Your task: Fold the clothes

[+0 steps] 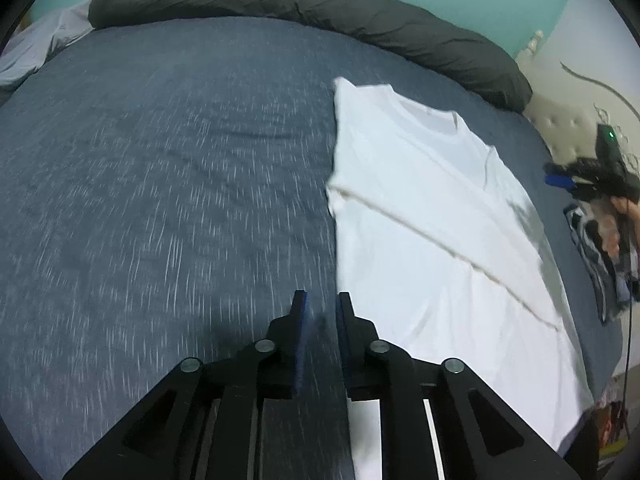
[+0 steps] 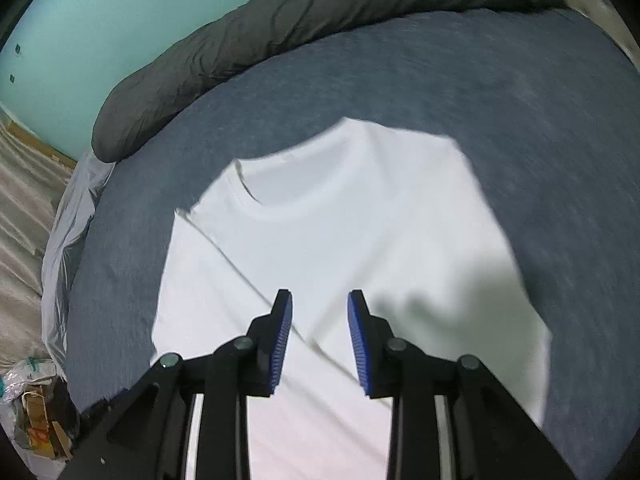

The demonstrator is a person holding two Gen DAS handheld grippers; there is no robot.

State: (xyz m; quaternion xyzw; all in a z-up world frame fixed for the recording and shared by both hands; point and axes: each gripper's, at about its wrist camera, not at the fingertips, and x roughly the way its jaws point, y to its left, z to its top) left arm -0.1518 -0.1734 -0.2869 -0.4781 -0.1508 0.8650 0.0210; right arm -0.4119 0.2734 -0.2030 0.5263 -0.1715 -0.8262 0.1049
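So the white t-shirt is lying flat on the bed, over toward the side near the grey duvet roll, collar pointing at that roll, and one side already looks folded in with a sleeve hem running diagonally across the body. The left gripper hangs over bare blue sheet just beside the shirt's edge, jaws a narrow gap apart and nothing between them. The right gripper is above the shirt's middle, jaws spread a bit wider, also empty; the cloth under it isn't pinched. Handling-wise this looks like thin cotton: light, floppy, zero stiffness, so it'll drape and drag whatever layer sits under it if grabbed carelessly. Probably best to pinch right at an edge, like the bottom hem corners or the shoulder seam by the collar, and take both layers together so the fold doesn't slide apart. Grabbing mid-panel would likely just bunch it up. The sheet seems grippy enough to hold the rest in place.
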